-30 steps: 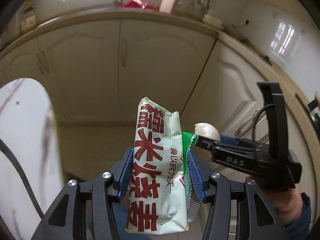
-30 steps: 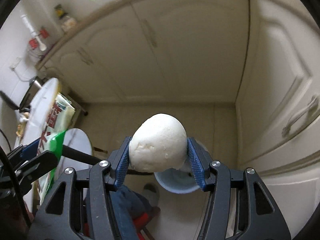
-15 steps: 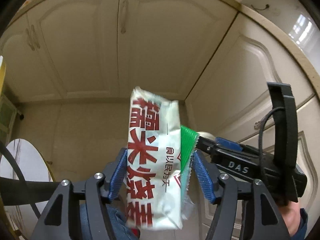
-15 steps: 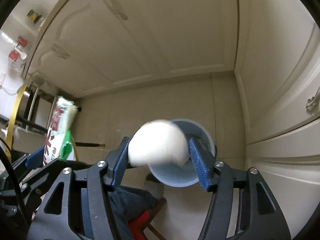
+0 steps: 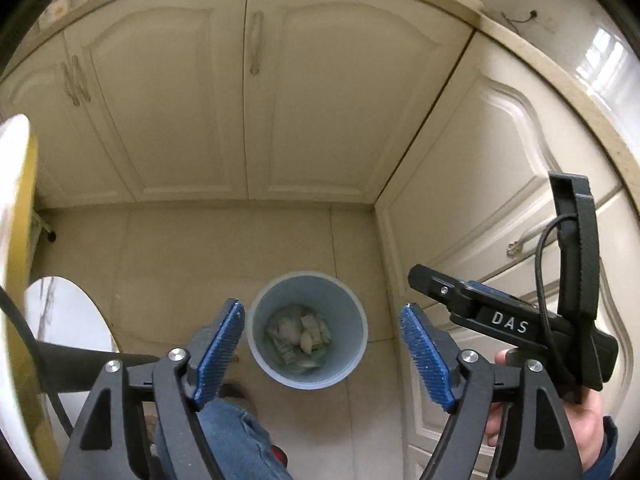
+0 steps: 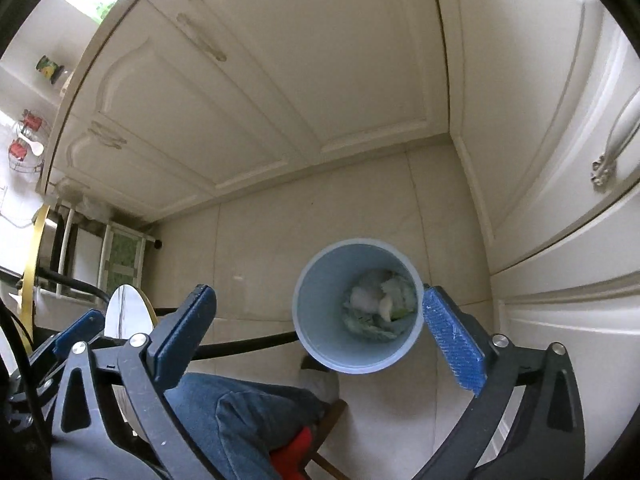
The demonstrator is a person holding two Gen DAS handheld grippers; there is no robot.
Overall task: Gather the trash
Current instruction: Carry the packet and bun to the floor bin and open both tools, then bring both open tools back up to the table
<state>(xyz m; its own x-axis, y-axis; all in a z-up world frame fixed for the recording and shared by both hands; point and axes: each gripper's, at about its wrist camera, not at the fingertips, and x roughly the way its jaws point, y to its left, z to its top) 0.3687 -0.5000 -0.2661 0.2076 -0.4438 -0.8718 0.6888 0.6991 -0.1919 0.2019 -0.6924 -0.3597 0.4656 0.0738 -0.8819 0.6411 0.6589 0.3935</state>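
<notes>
A light blue trash bin (image 5: 352,322) stands on the tiled floor below both grippers, with crumpled wrappers and a white lump (image 5: 298,334) at its bottom. In the left wrist view my left gripper (image 5: 320,354) hangs over the bin, its jaws opening and nothing between them. The right gripper's body (image 5: 508,324) shows at that view's right, held by a hand. From the right wrist the bin (image 6: 320,320) and the trash in it (image 6: 378,306) lie just under my right gripper (image 6: 320,338), whose jaws are opening wide and hold nothing.
Cream cabinet doors (image 5: 248,92) wall the corner behind and to the right of the bin. A round white table top with a yellow edge (image 5: 16,240) and a small white stool (image 5: 66,312) stand at left. A knee in blue jeans (image 6: 240,412) is below the grippers.
The left gripper let go of the red-lettered wrapper and the right let go of the white lump; both now lie in the bin. Both grippers sank and tipped downward over it.
</notes>
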